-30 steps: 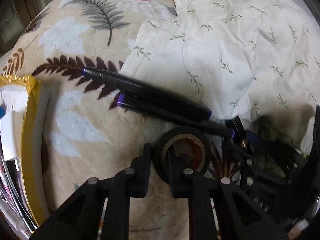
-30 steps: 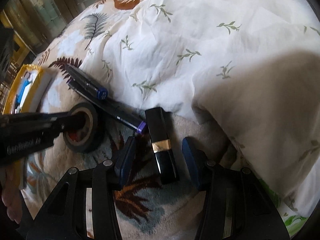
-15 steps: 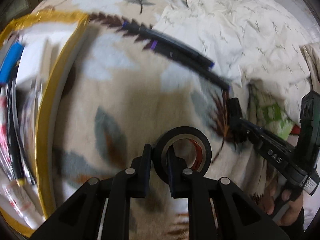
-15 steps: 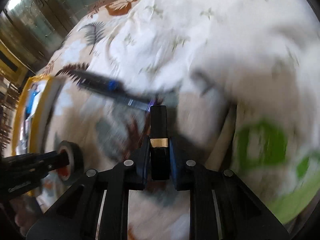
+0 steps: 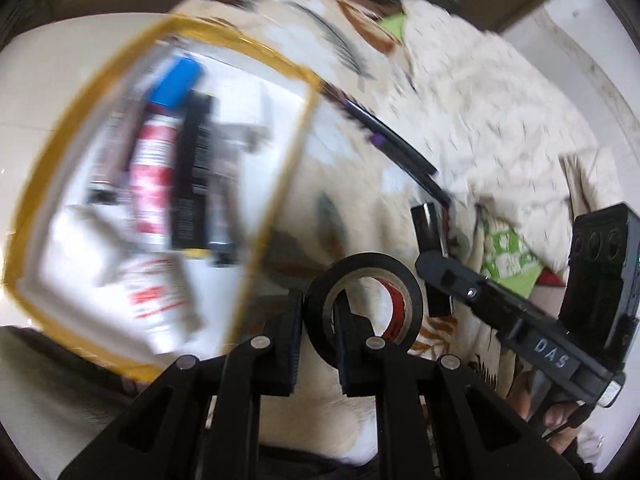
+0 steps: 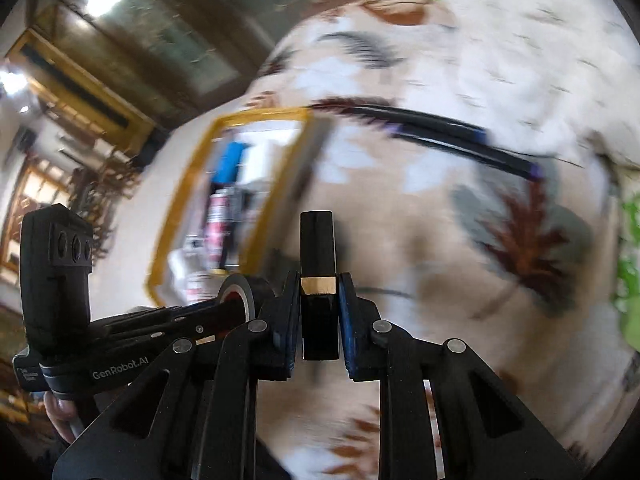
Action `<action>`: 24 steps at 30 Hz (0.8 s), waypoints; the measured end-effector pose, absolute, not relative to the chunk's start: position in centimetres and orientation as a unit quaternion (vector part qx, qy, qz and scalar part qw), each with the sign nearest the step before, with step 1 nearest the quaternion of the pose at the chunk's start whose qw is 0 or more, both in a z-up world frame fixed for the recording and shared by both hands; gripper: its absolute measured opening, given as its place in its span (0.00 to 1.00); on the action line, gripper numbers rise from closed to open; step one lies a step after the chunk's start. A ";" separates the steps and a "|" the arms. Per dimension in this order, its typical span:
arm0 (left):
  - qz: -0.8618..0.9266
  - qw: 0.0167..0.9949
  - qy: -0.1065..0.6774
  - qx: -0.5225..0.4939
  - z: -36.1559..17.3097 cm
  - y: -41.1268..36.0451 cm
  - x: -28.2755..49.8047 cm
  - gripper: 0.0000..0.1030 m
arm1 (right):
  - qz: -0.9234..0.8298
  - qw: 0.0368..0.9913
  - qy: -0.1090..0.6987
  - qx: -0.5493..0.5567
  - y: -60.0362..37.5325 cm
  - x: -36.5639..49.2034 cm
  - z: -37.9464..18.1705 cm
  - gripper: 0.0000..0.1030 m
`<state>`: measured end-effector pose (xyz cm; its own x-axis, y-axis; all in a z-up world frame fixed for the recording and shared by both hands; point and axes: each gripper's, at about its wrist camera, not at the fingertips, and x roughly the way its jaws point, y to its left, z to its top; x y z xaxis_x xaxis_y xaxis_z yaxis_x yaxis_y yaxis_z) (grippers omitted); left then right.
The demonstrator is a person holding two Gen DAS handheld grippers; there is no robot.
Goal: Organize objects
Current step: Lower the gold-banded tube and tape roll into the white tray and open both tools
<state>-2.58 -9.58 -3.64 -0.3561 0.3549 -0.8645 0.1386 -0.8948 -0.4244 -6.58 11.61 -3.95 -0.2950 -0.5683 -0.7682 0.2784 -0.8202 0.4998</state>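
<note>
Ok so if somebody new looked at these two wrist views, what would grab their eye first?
Probably the roll of black tape, gripped through its hole by the left gripper in the foreground. Next, the black tube with a gold band clamped upright in the right gripper. Behind both, the yellow-rimmed tray of blurred supplies sits on the leaf-print blanket.
</note>
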 end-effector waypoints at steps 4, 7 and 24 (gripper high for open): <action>0.801 0.039 -0.232 -0.551 -2.9 -13.8 -2.5 0.13 | -0.785 0.299 -0.128 0.527 7.9 -6.5 -3.3 0.17; 0.801 0.019 -0.234 -0.551 -3.6 -15.3 -3.6 0.13 | -0.782 0.317 -0.120 0.522 5.3 -6.8 -3.0 0.17; 0.786 -0.019 -0.218 -0.577 -7.4 -19.6 -8.1 0.13 | -0.770 0.303 -0.071 0.557 -1.5 -12.2 -5.9 0.17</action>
<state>-8.11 -19.58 -7.43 -0.3323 0.2218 -0.9167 0.2820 -0.9041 -0.3209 -12.15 -1.53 -5.94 -0.1957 -0.5459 -0.8147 0.3874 -0.8062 0.4472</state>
